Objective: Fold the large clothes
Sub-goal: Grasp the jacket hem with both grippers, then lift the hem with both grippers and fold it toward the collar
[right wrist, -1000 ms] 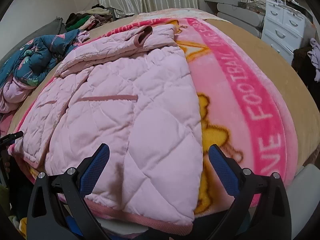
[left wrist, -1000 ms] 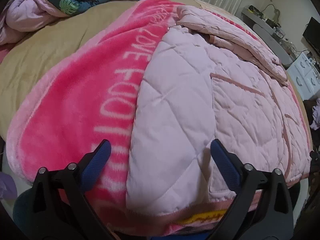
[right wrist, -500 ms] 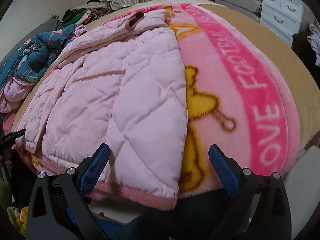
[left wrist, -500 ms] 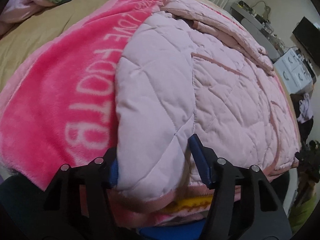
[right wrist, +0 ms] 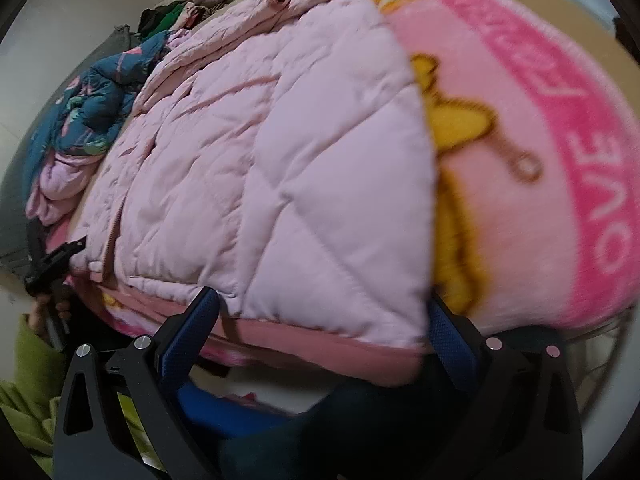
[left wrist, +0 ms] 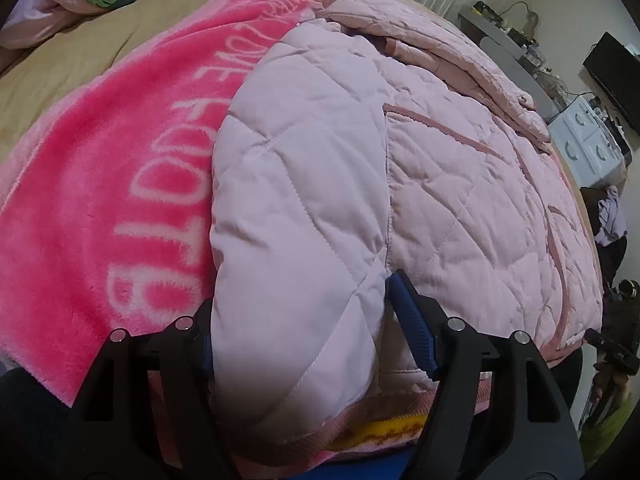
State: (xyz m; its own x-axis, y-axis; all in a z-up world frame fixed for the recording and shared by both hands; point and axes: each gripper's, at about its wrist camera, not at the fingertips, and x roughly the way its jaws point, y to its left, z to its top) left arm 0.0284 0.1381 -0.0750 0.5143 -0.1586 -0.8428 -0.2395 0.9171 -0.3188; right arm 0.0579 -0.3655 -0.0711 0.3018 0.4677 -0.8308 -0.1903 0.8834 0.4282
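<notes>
A pale pink quilted jacket [left wrist: 400,152] lies flat on a pink blanket on the bed, hem towards me, sleeves folded in. My left gripper [left wrist: 304,328] is shut on the jacket's near left hem corner; its fingers [left wrist: 412,320] squeeze a thick fold of it. In the right wrist view the jacket [right wrist: 280,152] fills the middle. My right gripper [right wrist: 320,320] is open, its fingers [right wrist: 192,324] on either side of the near right hem corner, not pressing it.
The pink blanket [left wrist: 120,168] with white lettering covers a tan bed cover [left wrist: 60,68]. A blue patterned garment pile [right wrist: 92,108] lies at the bed's far side. White drawers [left wrist: 588,148] and a dark screen stand by the wall. The bed's edge is just below both grippers.
Both grippers have moved forward and down to the jacket's hem. The left gripper has closed on the left corner. The right gripper has come around the right corner and stays open.
</notes>
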